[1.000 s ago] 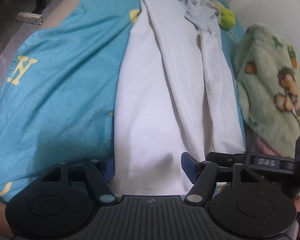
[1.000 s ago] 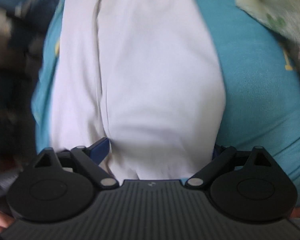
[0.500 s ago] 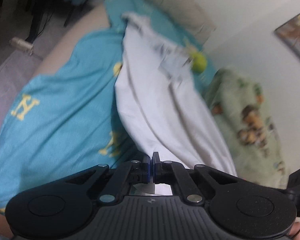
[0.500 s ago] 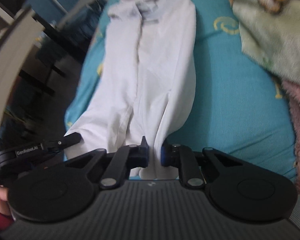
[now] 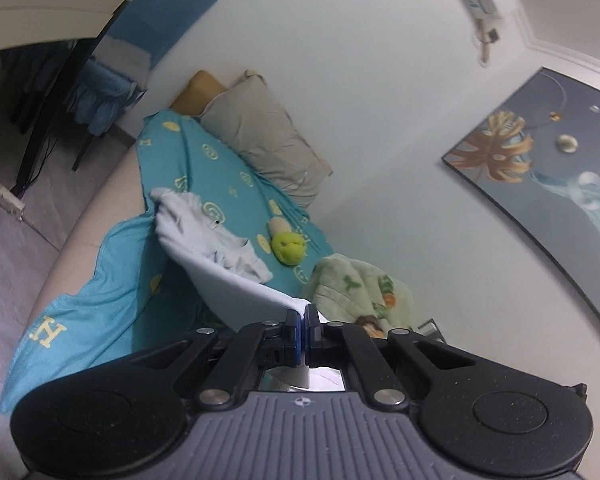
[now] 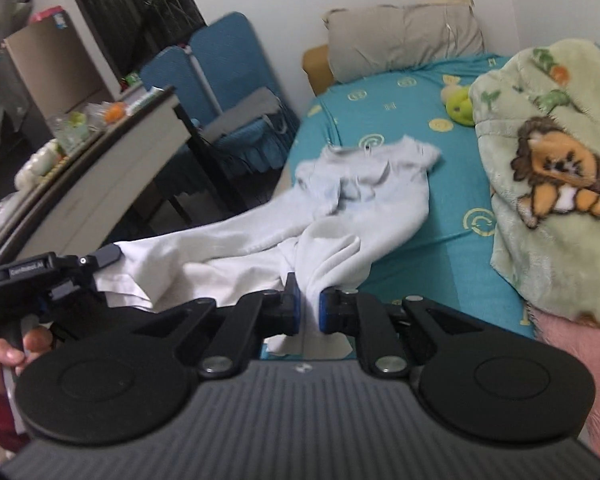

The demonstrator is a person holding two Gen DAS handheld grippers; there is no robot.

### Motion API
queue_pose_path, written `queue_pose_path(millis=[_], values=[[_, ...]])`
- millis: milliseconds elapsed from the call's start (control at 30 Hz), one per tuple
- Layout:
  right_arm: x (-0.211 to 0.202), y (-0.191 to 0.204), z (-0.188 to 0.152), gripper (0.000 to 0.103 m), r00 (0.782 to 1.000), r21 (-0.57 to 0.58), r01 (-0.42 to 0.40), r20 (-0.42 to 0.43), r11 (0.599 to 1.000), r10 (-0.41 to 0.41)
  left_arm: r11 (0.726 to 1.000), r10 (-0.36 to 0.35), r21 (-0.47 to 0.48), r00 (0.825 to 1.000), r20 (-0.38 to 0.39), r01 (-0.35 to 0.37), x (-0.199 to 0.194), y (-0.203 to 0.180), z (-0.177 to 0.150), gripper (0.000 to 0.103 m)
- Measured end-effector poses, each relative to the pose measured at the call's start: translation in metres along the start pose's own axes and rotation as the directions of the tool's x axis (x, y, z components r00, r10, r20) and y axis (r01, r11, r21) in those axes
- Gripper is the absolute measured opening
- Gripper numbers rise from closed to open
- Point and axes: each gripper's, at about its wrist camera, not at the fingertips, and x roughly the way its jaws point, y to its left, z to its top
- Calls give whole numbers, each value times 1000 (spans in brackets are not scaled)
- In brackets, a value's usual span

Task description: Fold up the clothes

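White garment (image 6: 352,200) – plain, faintly bluish at the collar. Teal bedsheet (image 6: 452,240) printed with yellow letters and circles. Pale green fleece blanket (image 6: 556,208) with a brown-and-orange cartoon animal – green leaves too. Lime-green plush toy (image 5: 287,245). Grey-beige pillow (image 5: 268,140).

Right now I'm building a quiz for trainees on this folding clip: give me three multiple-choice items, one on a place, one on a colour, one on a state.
1. Where is the green plush toy?
A on the bed sheet
B on the floor
C on the desk

2. What colour is the garment?
A red
B white
C black

3. How is the right gripper?
A wide open
B shut on the garment
C empty

Answers:
1 A, it lies on the teal sheet near the pillow.
2 B, the cloth is white.
3 B, cloth is pinched between its fingers.
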Motion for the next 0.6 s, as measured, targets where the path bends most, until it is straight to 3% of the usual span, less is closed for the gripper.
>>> queue_pose_path(millis=[133,233,400,600], values=[[-24,-1,-14,12,999,-5,-29,36,1000,29,999,-17,37,1000,24,16,-25,-14,-8,1],[-17,-3,-4,12,998,-7,-15,57,1000,15,999,-4,50,999,36,2,-20,-15,-5,1],[34,-16,22,12,997,4,16,71,1000,-16,992,62,103,996,56,-68,21,-4,13,1],[130,-49,42,12,997,39,71,36,997,-73,977,161,135,985,60,-168,117,42,38,1]])
